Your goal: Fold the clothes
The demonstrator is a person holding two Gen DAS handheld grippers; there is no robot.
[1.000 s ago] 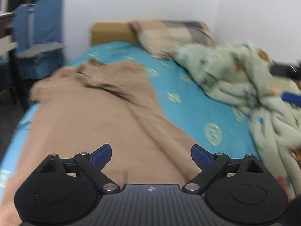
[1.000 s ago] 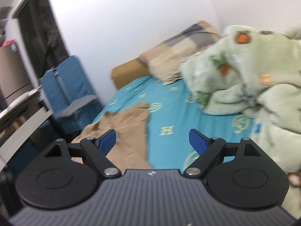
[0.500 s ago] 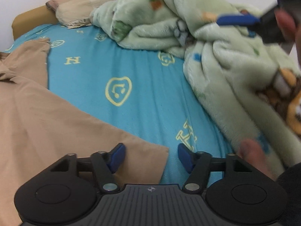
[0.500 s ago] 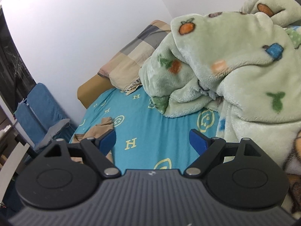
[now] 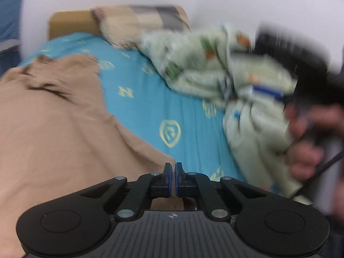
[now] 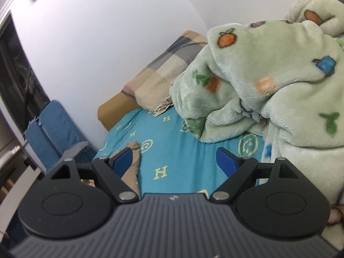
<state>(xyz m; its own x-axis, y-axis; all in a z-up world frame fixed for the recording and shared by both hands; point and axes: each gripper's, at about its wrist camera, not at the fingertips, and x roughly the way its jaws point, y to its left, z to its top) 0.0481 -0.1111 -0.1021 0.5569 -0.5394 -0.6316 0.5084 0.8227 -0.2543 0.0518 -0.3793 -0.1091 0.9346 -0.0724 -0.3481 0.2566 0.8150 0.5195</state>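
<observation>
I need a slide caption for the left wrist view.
Left gripper shut at the tan garment corner on the blue bedsheet.

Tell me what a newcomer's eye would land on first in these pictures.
First, the big tan garment spread over the left of the turquoise bed sheet, with the left gripper shut at its near corner. Next, the heaped pale green fleece blanket on the right, beside the open right gripper.

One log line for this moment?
left hand-held gripper: shut at shirt corner | right hand-held gripper: open, empty | fold: not started
</observation>
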